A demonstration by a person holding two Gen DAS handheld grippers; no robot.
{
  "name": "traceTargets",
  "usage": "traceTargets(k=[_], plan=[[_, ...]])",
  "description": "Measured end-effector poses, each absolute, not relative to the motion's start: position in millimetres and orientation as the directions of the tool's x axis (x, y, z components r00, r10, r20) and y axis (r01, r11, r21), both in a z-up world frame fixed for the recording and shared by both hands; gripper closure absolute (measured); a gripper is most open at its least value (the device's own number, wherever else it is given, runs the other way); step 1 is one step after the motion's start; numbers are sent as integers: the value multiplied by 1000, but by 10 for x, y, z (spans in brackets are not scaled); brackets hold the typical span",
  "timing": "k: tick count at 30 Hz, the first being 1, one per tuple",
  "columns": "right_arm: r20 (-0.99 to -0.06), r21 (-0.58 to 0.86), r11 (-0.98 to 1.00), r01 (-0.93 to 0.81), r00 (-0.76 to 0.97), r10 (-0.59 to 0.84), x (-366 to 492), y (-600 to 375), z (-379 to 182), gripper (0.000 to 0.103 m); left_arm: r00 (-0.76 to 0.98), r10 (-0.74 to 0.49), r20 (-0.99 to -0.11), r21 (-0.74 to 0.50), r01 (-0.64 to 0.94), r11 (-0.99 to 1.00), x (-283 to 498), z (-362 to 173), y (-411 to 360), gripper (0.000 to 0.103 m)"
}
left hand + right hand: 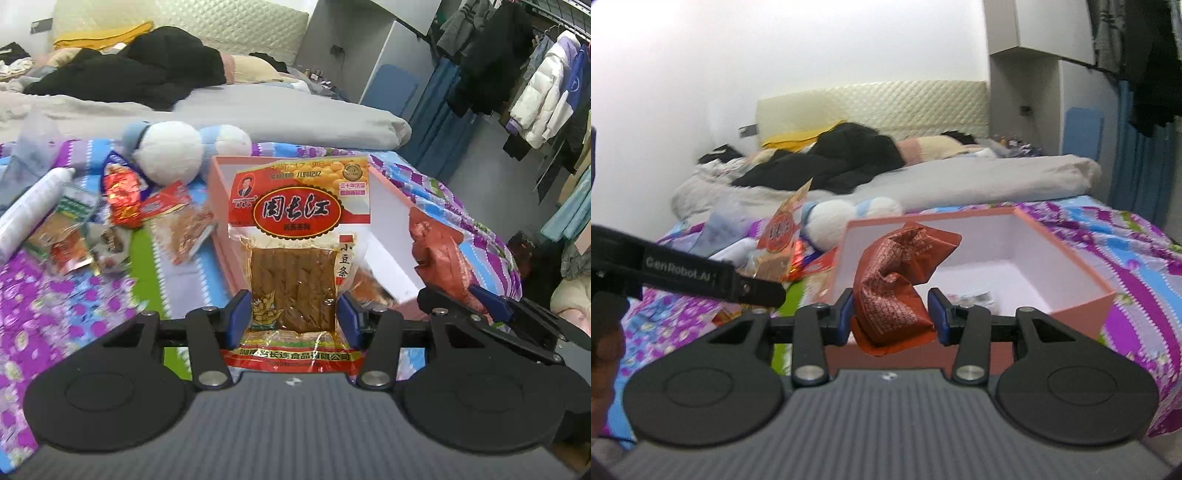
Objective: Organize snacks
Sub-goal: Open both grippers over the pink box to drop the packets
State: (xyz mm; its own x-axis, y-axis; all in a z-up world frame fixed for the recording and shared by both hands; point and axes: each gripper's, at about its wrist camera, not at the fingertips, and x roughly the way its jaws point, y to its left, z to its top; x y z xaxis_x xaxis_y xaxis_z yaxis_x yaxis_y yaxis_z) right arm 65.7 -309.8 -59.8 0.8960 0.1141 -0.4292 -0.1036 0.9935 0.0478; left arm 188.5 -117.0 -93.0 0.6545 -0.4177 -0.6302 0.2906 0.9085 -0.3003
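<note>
My left gripper (293, 317) is shut on the lower part of a bean-strip snack packet (299, 221), clear with a red and yellow label, held upright above the near side of the open pink box (218, 192). My right gripper (890, 314) is shut on a crumpled red-brown snack packet (897, 288) in front of the same pink box (1071, 295). In the left wrist view that red-brown packet (439, 254) hangs at the right, over the box's edge. A few small packets (975, 297) lie inside the box. One of the left gripper's fingers (757, 290) shows at the left of the right wrist view.
Several loose snack packets, among them a red foil one (123, 195), lie on the patterned bedspread (74, 314) left of the box. A white tube (33, 206) and a white-and-blue plush toy (173, 151) lie beside them. A grey duvet (295, 114) and dark clothes lie behind; a clothes rack (535, 85) stands right.
</note>
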Motion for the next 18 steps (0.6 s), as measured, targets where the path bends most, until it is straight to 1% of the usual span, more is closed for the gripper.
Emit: traceTargets(k=[4, 7, 10, 13, 18], plan=[[-421, 59, 996, -68, 903, 86, 853, -3294, -583, 57, 636, -438, -635, -307, 312, 899, 2162, -932, -1366, 46], [-420, 66, 995, -73, 903, 94, 1012, -3415, -561, 57, 634, -442, -635, -303, 322, 897, 2368, -891, -1485, 46], [-423, 53, 997, -50, 903, 68, 1096, -3497, -545, 57, 629, -434, -644, -295, 319, 900, 2584, -879, -1585, 46], [-457, 61, 997, -37, 888, 61, 1262, -3606, -573, 57, 614, -436, -658, -287, 330, 899, 2769, -880, -1713, 46], [-541, 78, 997, -25, 838, 64, 1578, -3759, -690, 57, 568, -421, -707, -282, 320, 905, 3049, -975, -1906, 46]])
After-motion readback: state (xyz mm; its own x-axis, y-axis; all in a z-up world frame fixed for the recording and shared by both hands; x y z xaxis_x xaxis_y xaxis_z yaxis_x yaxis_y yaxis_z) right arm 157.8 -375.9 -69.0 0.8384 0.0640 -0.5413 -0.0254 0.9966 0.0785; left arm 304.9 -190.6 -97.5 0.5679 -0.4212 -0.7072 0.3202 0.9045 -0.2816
